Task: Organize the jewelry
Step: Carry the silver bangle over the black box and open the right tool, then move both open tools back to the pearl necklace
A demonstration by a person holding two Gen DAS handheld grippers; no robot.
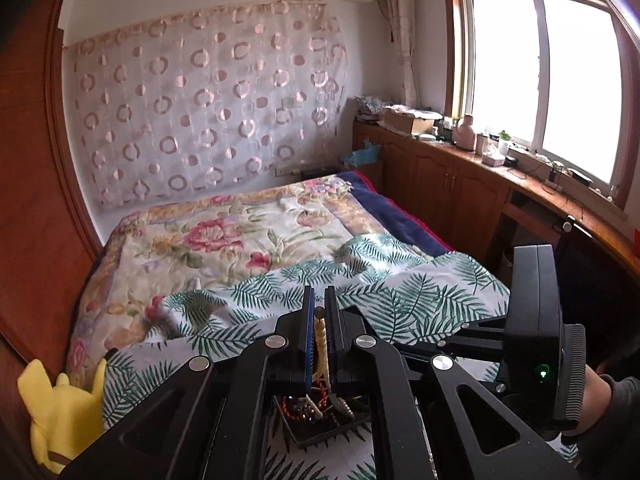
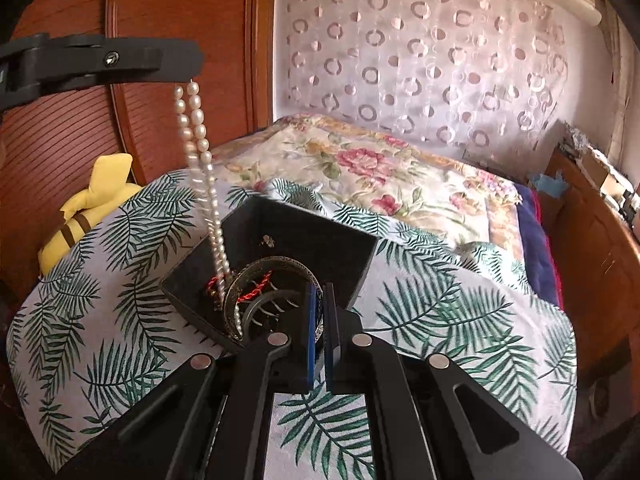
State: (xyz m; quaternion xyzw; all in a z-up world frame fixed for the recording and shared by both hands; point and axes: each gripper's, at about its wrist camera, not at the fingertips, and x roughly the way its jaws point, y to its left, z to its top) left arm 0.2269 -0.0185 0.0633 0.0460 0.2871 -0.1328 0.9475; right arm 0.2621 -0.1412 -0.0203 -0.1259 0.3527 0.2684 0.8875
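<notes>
Bangle (image 2: 280, 276) first: my right gripper (image 2: 319, 300) is clamped on its rim, just inside the black box (image 2: 320, 236). Beyond and left, my left gripper (image 2: 192, 72) pinches the pearl necklace (image 2: 200, 140), dangling into the box. I should lower both slowly to avoid tangling.

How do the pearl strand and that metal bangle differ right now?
The pearl strand is pale and beaded; the bangle is dark engraved metal. The strand dangles from the left gripper into the black box; the bangle stands on edge there, pinched by the right gripper. Both are held and partly in the box.
</notes>
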